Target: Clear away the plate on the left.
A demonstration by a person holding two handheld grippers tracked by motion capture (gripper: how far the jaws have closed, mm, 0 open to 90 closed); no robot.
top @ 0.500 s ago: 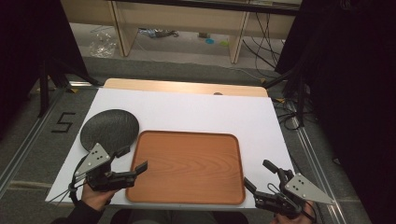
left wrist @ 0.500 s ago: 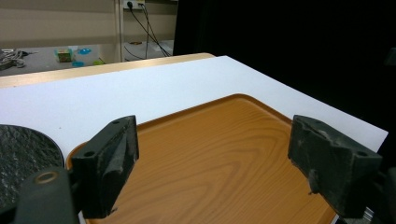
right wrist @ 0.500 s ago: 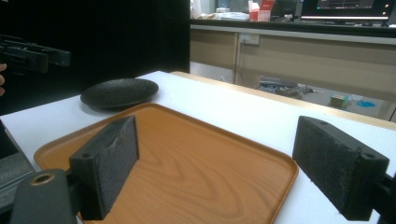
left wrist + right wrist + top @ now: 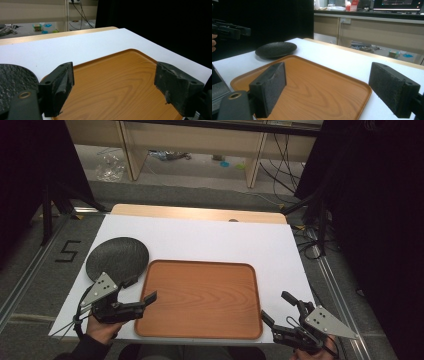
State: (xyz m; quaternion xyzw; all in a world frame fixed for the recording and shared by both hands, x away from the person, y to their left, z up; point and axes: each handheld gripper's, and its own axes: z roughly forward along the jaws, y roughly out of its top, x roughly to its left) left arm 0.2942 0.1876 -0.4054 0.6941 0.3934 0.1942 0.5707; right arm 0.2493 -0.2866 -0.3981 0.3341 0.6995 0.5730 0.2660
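Tray (image 4: 200,297): stiff, light wood, smooth and slippery, empty.
Both grippers, left (image 4: 142,290) and right (image 4: 274,307), spread, holding nothing; grab its raised rim beside the fingers.

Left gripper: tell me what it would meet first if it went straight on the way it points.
Probably the wooden tray: the left gripper, jaws open and empty, points low across its near left edge. How far above the tray's surface it hangs is unclear.

The left gripper (image 4: 142,290) sits low at the near left, jaws spread wide and bare. The right gripper (image 4: 277,307) sits at the near right, jaws likewise apart.
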